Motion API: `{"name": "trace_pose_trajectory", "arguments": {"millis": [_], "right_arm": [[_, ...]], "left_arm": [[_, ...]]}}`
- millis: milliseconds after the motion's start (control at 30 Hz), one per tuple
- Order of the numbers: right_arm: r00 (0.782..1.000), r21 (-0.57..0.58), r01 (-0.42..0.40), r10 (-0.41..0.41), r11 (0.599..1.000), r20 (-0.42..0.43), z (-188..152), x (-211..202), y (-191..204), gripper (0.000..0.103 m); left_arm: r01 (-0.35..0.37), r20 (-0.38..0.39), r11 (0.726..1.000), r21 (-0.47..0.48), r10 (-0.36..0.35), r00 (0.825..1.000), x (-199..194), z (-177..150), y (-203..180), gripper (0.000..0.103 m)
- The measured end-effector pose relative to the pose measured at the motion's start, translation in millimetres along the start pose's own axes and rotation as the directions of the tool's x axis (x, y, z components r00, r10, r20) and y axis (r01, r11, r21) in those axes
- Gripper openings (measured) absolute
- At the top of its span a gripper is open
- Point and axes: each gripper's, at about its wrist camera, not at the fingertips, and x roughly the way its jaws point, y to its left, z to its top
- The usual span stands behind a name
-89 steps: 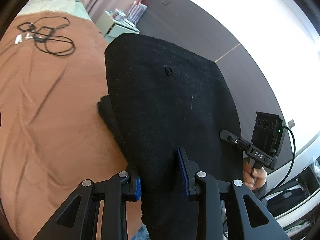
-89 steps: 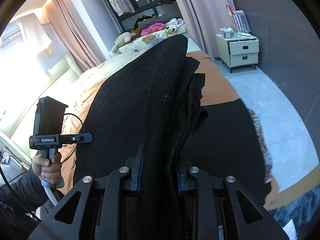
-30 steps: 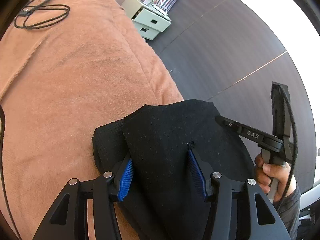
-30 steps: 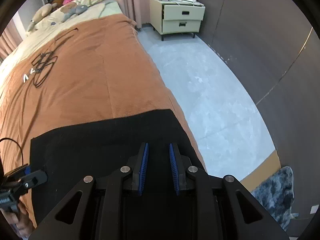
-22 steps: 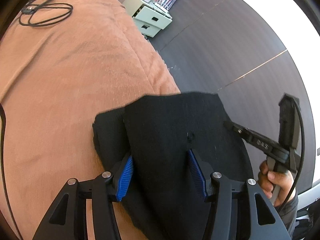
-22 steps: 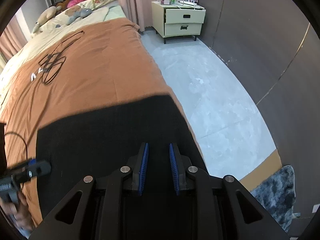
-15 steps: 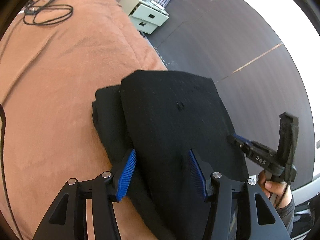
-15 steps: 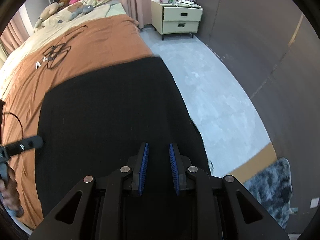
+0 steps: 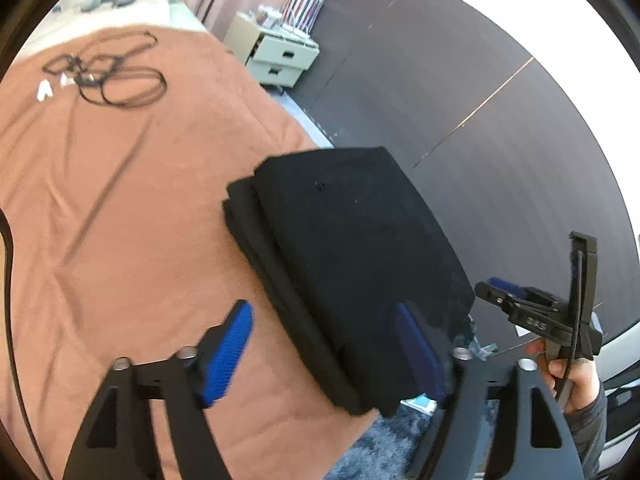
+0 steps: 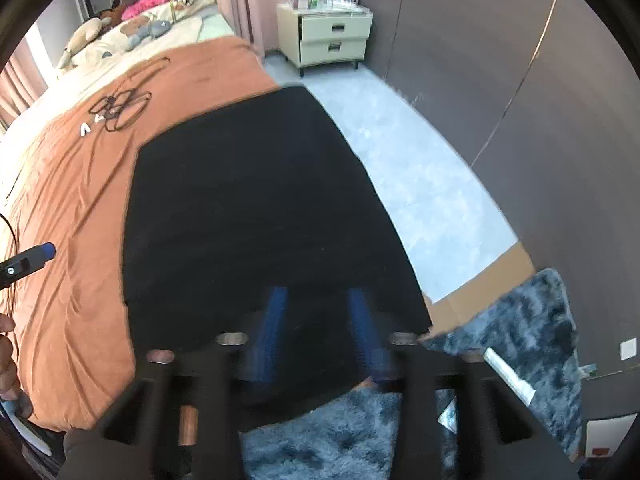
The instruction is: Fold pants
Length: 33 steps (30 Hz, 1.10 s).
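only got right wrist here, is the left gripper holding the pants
Observer: No. The left gripper is open, fingers wide apart: one over the blanket, the other over the pants.
Operator: how do the layers look on that side
Observer: Stacked, with the lower layers sticking out a little past the top one along that edge.
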Motion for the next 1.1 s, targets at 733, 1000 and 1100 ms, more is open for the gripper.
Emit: {"name": "trace_pose_trajectory", "arguments": {"millis": [733, 1000, 1100], "right_arm": [[0.976, -0.016, -0.003, 0.006, 1.000, 0.219, -105.9, -164.6, 103.3, 0.084], [0.947, -0.010, -0.049, 0.050, 0.999, 0.318, -159.8, -210.1, 137.2, 0.084], [0.936, -0.012, -0.052, 0.053, 0.999, 0.349, -177.3, -215.9, 149.9, 0.087]], "left_arm": [[-0.187, 0.275, 0.962, 0.201, 0.128, 0.953, -204.2, -63.5, -6.3, 0.103], [-0.284, 0.404, 0.941, 0.183, 0.191, 0.894, -291.3, -109.4, 18.2, 0.103], [-0.310, 0.428, 0.934, 0.179, 0.210, 0.879, -313.3, -125.9, 26.1, 0.103]]}}
